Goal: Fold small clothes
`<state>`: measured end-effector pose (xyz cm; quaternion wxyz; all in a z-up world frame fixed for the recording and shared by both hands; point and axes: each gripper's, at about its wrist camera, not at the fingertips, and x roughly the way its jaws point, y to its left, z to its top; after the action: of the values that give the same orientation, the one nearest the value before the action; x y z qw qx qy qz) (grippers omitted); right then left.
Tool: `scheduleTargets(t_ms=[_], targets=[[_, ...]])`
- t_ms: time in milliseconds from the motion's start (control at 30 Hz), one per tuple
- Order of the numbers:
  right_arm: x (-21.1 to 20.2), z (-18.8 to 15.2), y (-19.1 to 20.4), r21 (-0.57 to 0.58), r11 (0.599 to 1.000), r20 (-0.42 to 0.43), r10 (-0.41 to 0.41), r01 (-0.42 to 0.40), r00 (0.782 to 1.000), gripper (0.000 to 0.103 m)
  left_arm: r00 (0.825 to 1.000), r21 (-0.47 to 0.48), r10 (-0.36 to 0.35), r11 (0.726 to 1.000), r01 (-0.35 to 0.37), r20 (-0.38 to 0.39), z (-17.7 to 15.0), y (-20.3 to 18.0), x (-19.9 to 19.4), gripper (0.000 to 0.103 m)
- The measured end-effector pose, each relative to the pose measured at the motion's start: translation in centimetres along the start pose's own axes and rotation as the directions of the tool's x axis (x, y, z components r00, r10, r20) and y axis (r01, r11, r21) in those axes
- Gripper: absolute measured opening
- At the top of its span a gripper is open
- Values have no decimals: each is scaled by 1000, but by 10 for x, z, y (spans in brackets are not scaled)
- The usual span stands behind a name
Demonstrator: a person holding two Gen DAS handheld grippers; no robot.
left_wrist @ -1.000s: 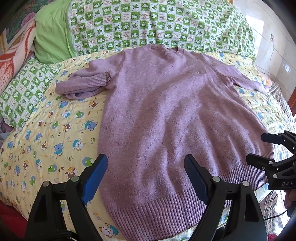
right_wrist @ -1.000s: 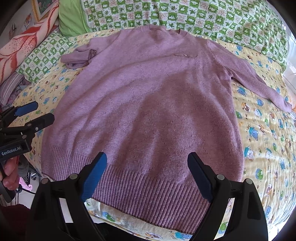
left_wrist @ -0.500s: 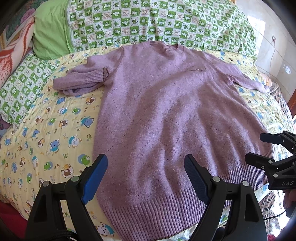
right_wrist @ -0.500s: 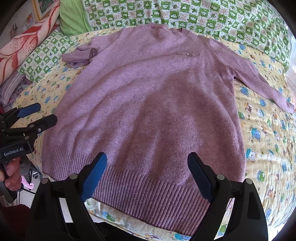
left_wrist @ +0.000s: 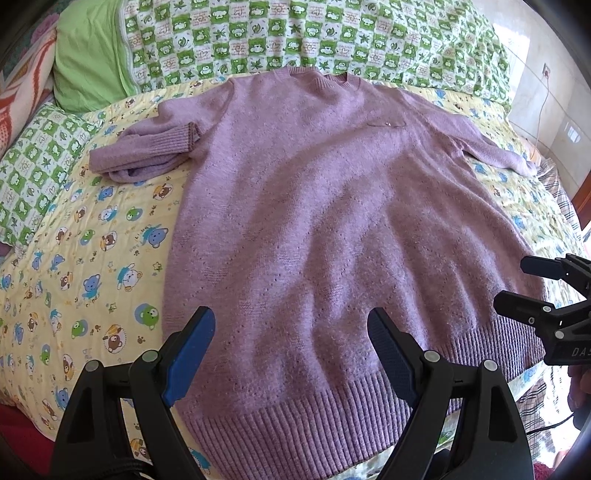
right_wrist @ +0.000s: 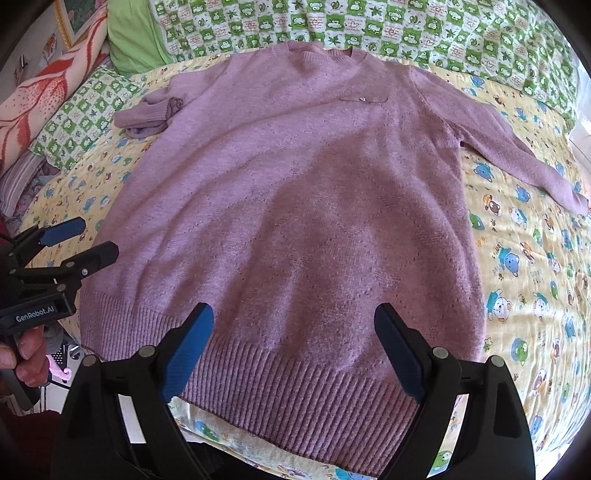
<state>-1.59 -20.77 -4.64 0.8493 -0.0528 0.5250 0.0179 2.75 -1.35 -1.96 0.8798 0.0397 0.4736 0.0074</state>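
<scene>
A purple knitted sweater (left_wrist: 314, 221) lies flat, front up, on the bed, hem toward me; it also shows in the right wrist view (right_wrist: 295, 206). Its left sleeve (left_wrist: 147, 151) is bunched and folded back beside the body. Its right sleeve (right_wrist: 517, 155) stretches out straight. My left gripper (left_wrist: 290, 332) is open and empty above the hem's left half; it also shows in the right wrist view (right_wrist: 77, 240). My right gripper (right_wrist: 295, 328) is open and empty above the hem's middle; it also shows in the left wrist view (left_wrist: 517, 284).
A yellow cartoon-bear quilt (left_wrist: 74, 266) covers the bed. Green checked pillows (left_wrist: 314, 33) lie behind the collar, one more at the left (left_wrist: 33, 170). A plain green pillow (left_wrist: 88, 51) and a red-patterned blanket (right_wrist: 48, 96) lie far left. The bed's near edge runs under the hem.
Both grippers have drawn back and risen slightly, so the sweater sits a little lower and more fully in each view. Both stay open. The sweater has not moved.
</scene>
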Motion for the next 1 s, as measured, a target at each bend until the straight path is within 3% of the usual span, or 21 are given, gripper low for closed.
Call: scheduleTargets(t_ms=[167, 400, 667, 800, 1000], targets=[[0, 3, -13, 42, 999, 2, 21, -21, 1000, 89, 1000, -2, -7, 1000, 7, -5, 8, -2, 5, 85], [-9, 12, -60, 191, 981, 36, 28, -34, 999, 89, 999, -13, -26, 1000, 26, -21, 38, -1, 19, 85], [-6, 25, -160, 434, 900, 72, -13, -19, 997, 89, 997, -7, -68, 998, 68, -42, 101, -2, 49, 85], [1, 34, -235, 582, 813, 113, -64, -14, 992, 89, 997, -27, -67, 997, 66, -49, 145, -1, 76, 85], [17, 37, -347, 824, 565, 148, -140, -44, 979, 77, 995, -84, -94, 992, 90, -46, 210, 4, 120, 85]])
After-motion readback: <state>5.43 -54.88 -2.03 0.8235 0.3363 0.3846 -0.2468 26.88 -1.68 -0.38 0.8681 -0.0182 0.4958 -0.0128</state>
